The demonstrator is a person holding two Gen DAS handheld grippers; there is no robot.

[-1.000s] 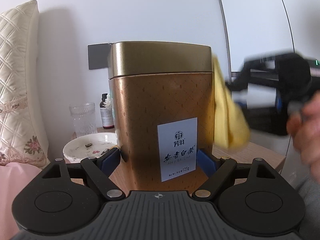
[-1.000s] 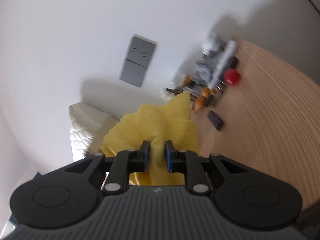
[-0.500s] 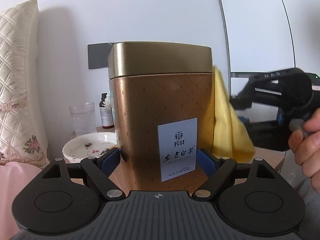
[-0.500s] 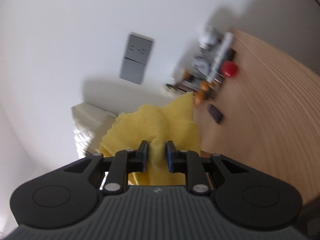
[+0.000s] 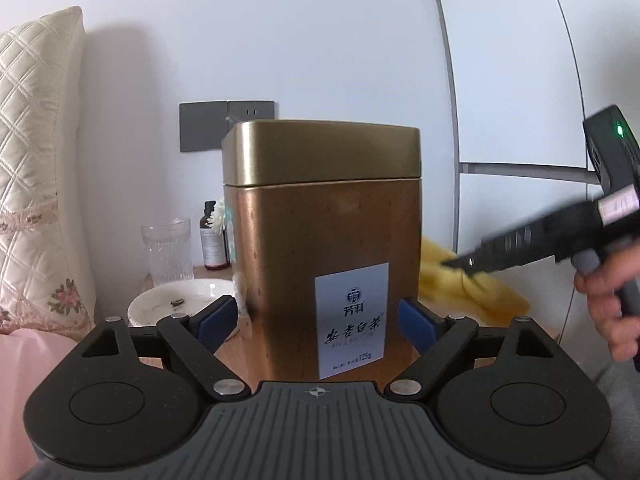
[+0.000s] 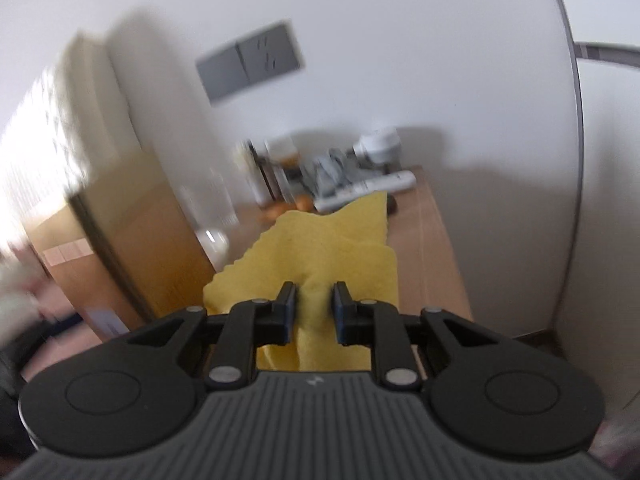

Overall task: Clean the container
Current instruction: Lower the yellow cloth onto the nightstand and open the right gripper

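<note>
1. Standing on the wood table (image 5: 436, 300), the big gold-brown tea tin (image 5: 322, 248) is right in front of the left gripper (image 5: 320, 322), between its blue pads, lid on.
2. Left gripper's jaws are opening; the left pad (image 5: 218, 318) looks just off the tin wall, so it's let go, tin still between the pads.
3. Yellow cloth (image 6: 320, 264) is pinched tight in the right gripper (image 6: 314, 312); it hangs fwd from the tips, w/ the tin close on that gripper's left.
4. Step, I think: wiping the tin's outside, one side at a time.
5. Next move prob needs the cloth pressed flat on another side, while the left gripper holds the tin so it won't tip.
</note>
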